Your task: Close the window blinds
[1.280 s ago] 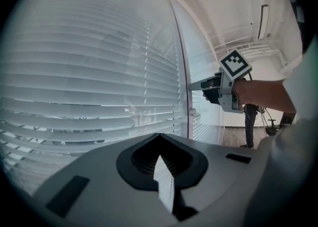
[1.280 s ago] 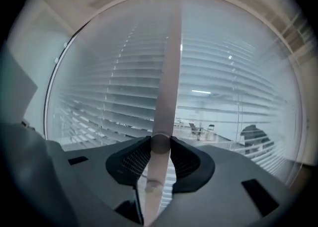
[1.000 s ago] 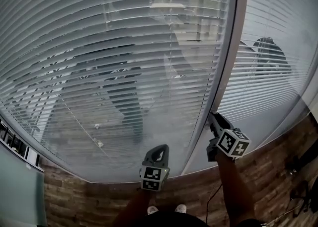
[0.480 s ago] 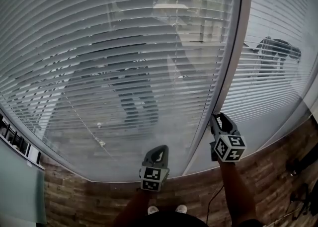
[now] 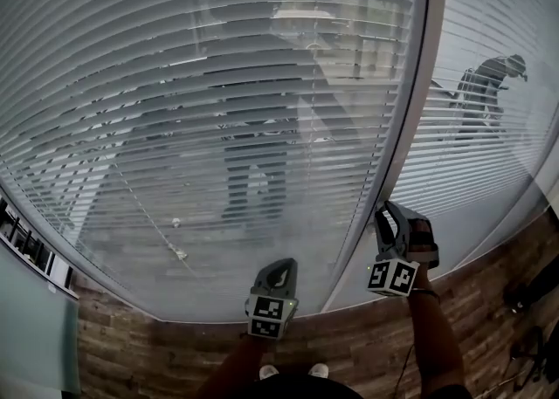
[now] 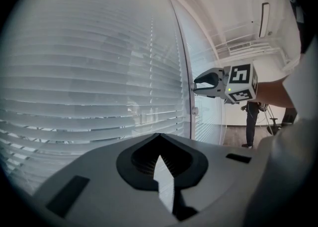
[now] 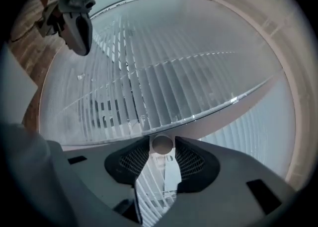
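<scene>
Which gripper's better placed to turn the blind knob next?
Right, likely. The right gripper sits at the frame, the knob between its jaws, which have just been opening. The left gripper faces bare slats, away from it.

left gripper (image 5: pixel 279 268) and right gripper (image 5: pixel 391 216) near the window blinds (image 5: pixel 175 100)

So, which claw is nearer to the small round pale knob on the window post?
Right. The right claw, jaws just opening, has the knob between them; the left claw hangs apart, to its left.
</scene>
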A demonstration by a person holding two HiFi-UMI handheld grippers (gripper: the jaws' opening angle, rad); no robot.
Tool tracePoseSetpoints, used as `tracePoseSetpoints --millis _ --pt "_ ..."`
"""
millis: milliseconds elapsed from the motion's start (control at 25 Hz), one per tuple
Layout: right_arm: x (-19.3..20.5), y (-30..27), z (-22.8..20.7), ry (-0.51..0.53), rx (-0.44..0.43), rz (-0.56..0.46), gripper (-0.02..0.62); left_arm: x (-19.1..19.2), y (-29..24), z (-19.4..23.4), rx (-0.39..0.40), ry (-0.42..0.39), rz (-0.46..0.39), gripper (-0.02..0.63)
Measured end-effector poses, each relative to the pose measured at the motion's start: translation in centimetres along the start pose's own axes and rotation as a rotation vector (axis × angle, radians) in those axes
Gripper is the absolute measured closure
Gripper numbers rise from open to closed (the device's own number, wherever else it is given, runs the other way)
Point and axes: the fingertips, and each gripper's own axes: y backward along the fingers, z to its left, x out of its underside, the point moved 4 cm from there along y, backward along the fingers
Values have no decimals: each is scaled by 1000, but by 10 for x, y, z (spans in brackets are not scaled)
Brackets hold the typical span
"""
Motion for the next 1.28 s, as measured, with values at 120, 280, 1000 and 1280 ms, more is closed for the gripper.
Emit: tracePoseSetpoints --millis 120,280,1000,1280 --pt "1 0 -1 64 12 0 452 0 0 -1 3 -4 0 614" --pt "-1 0 -3 25 11 -18 468 -1 1 0 2 -4 2 614" --pt "19 -7 -21 -1133 -187 -39 469 3 -3 -1 8 -3 7 614" --pt "31 -9 -21 -1653 -295 -106 469 0 -2 -3 13 -8 -2 614"
